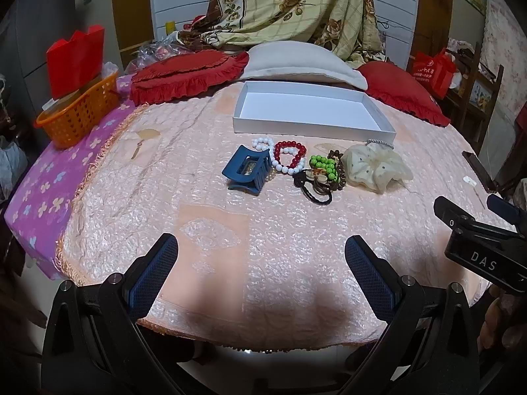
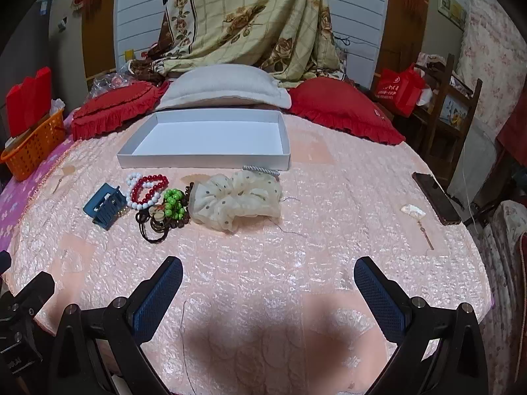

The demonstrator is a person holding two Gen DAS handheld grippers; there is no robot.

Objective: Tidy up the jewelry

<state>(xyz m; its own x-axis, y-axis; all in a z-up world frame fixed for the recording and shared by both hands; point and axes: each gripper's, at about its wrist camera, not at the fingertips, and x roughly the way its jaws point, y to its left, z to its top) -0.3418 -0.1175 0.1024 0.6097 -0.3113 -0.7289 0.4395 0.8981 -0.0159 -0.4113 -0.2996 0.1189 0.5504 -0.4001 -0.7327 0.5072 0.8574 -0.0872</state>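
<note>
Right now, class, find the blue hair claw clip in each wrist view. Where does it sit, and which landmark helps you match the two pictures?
Left wrist view: the blue hair claw clip lies near the picture's centre, leftmost in the jewelry row.
Right wrist view: the clip lies left of centre, again leftmost.
Shared landmark: the white box, empty, just behind the row in both.

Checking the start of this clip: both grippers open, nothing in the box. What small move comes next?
Probably the right gripper advances to the cream dotted fabric scrunchie, the item nearest it; its jaws are open and empty, and the shallow white cardboard box just behind holds nothing.
</note>
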